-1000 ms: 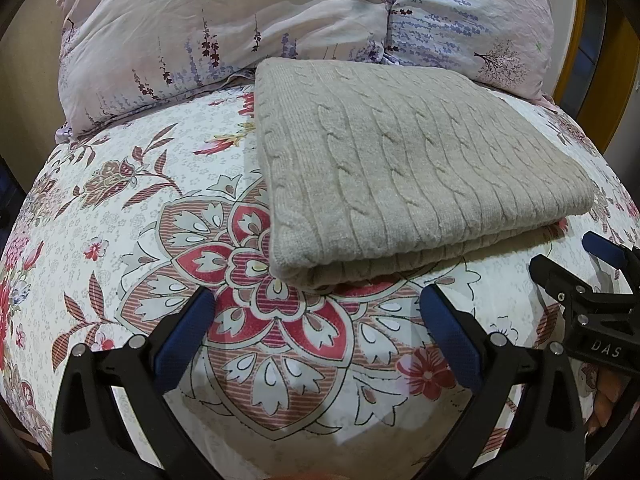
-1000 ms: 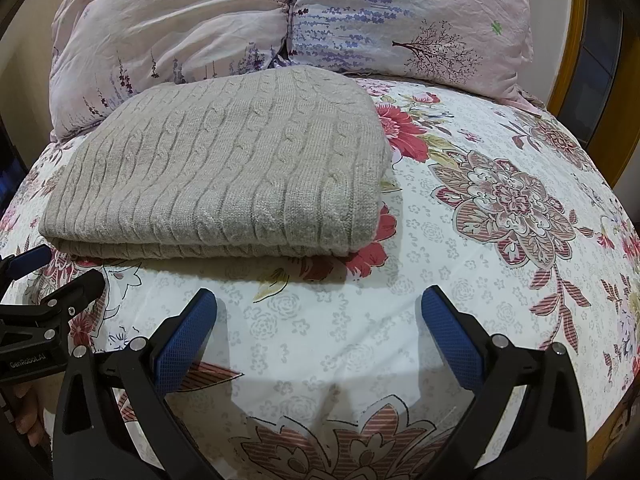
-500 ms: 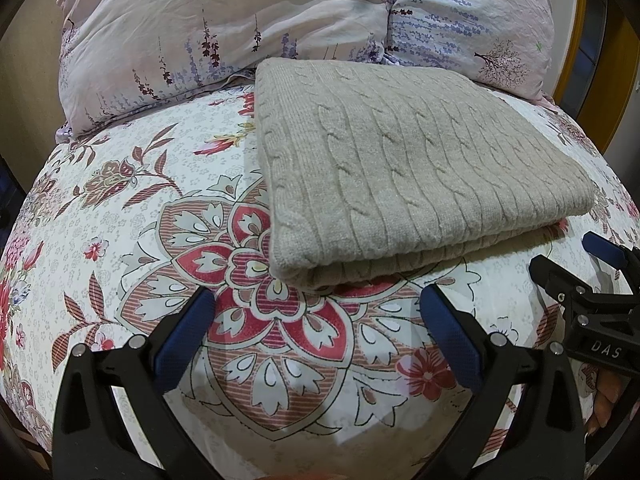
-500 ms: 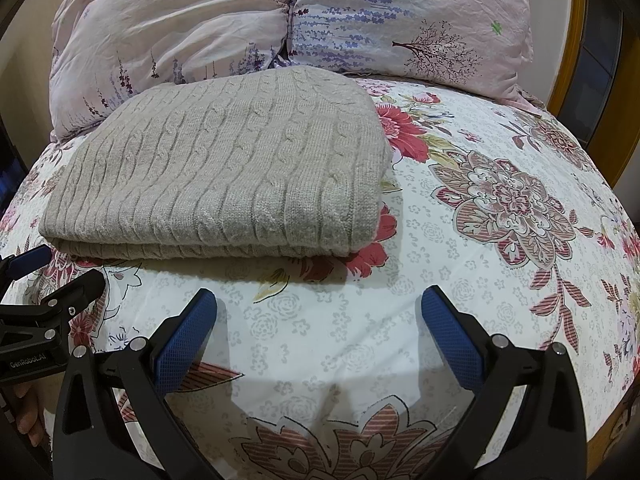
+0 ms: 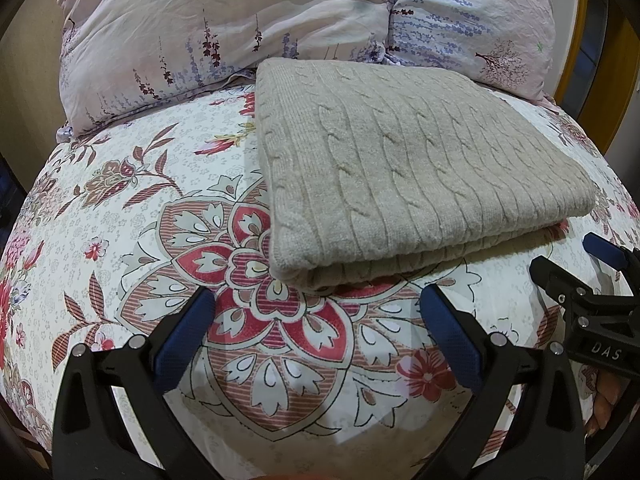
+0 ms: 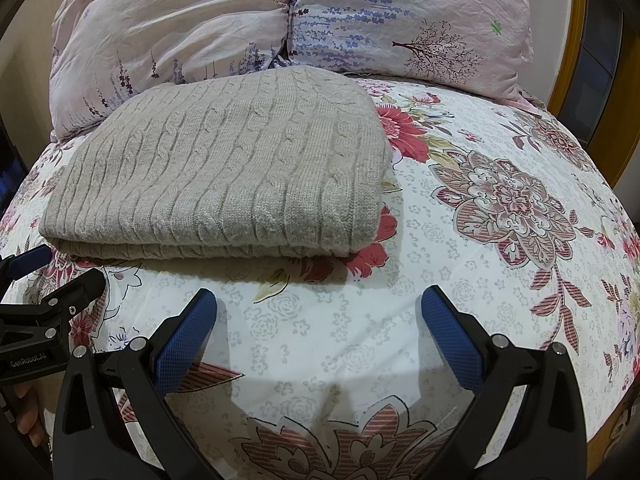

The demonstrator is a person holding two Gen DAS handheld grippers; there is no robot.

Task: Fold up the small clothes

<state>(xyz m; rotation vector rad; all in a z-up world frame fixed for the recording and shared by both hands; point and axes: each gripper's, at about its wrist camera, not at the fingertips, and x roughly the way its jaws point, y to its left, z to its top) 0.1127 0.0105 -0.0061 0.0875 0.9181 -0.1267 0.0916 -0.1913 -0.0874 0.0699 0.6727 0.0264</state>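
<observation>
A beige cable-knit sweater point(image 5: 408, 168) lies folded into a neat rectangle on the floral bedsheet point(image 5: 168, 248); it also shows in the right wrist view point(image 6: 232, 176). My left gripper point(image 5: 320, 312) is open and empty, hovering over the sheet just in front of the sweater's near left corner. My right gripper point(image 6: 320, 312) is open and empty, in front of the sweater's near right corner. Each gripper shows at the edge of the other's view: the right one point(image 5: 592, 280) and the left one point(image 6: 52, 280).
Two pale floral pillows point(image 5: 224, 32) point(image 6: 400, 20) lean behind the sweater at the head of the bed. A yellow wooden frame point(image 6: 568, 40) stands at the far right. Bare sheet point(image 6: 500, 208) spreads to the right of the sweater.
</observation>
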